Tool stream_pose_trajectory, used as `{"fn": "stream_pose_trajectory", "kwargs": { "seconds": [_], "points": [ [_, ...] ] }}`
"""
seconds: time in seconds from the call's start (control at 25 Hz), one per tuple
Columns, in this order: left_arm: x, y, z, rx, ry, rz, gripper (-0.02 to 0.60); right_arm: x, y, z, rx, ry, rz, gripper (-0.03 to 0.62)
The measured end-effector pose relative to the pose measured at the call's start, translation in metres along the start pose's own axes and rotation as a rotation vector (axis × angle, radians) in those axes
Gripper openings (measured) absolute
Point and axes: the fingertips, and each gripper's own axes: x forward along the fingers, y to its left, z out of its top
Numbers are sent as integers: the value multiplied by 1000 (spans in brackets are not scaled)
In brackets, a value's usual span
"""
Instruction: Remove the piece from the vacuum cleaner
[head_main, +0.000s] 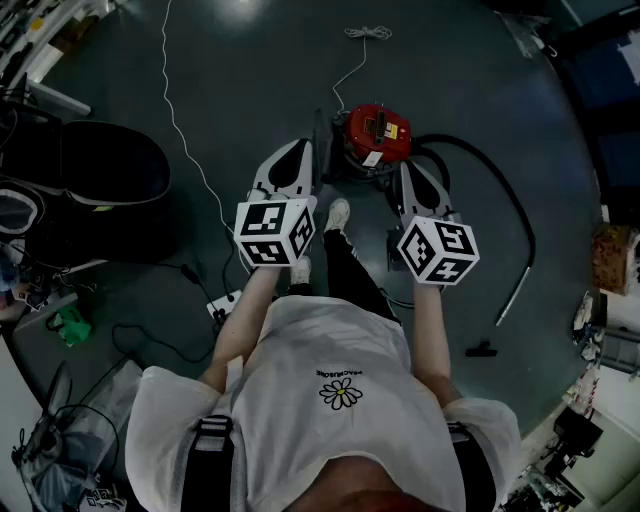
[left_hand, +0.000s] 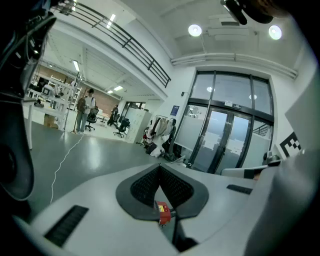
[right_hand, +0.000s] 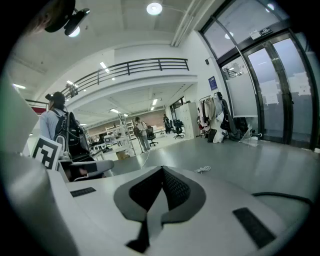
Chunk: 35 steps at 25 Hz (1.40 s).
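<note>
status: both claws are held up in front of the person, and neither is near the work yet.

left gripper (head_main: 298, 152): the jaws are closed tip to tip with nothing held. the left gripper view (left_hand: 160, 166) shows only a red sliver of the vacuum (left_hand: 162, 214) through the gap below the pads.

right gripper (head_main: 410, 172): the jaws are likewise pressed together and empty, as the right gripper view (right_hand: 162, 169) confirms.

task item: the vacuum (head_main: 378, 131) sits on the floor ahead of the person's shoes (head_main: 338, 213), between and beyond the two gripper tips. its black hose (head_main: 500, 180) loops out to the right into a wand (head_main: 517, 290), which ends at a nozzle (head_main: 481, 349) lying well apart from the body. which piece is to come off cannot be told from here.

risks noted:
- both claws are closed, so reaching in without opening them would knock the vacuum instead of gripping it.
- pulling a fitting with one claw and no brace on the body would likely drag or tip the canister.
- the hose loop and a white cord (head_main: 185, 140) lie close to the feet, so a step forward could snag either one.
- both gripper cameras look out across the hall, not down, so a steep tilt is needed and could misjudge the approach.
</note>
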Motion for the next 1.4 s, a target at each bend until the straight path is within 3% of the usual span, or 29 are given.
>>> {"fn": "stream_pose_trajectory", "kwargs": {
  "seconds": [0.16,0.32,0.48,0.6,0.76,0.92,1.0,1.12,1.2,1.28,1.4],
  "points": [
    [92,11,-5,-5,50,32,5,71,-46,23,-18,-15,37,10],
    [155,28,-23,-108,157,77,5,134,-81,39,27,12,91,11],
    [204,61,-27,-158,165,128,5,201,-102,41,82,37,176,11],
    [233,92,-56,-195,228,162,5,252,-123,-2,139,164,143,10],
    [279,143,-121,-208,342,261,5,326,-155,-94,170,385,103,9],
    [315,172,-181,-224,435,258,9,381,-178,-173,176,540,65,11],
    [328,178,-216,-232,525,275,122,397,-183,-194,164,570,68,10],
    [354,177,-276,-245,664,265,138,418,-199,-226,136,625,57,11],
    [373,181,-308,-263,729,246,196,433,-205,-247,137,668,44,10],
    [385,188,-332,-277,782,254,252,440,-208,-265,158,702,37,10],
    [397,205,-352,-300,811,306,252,440,-214,-286,144,753,21,10]
  ]
}}
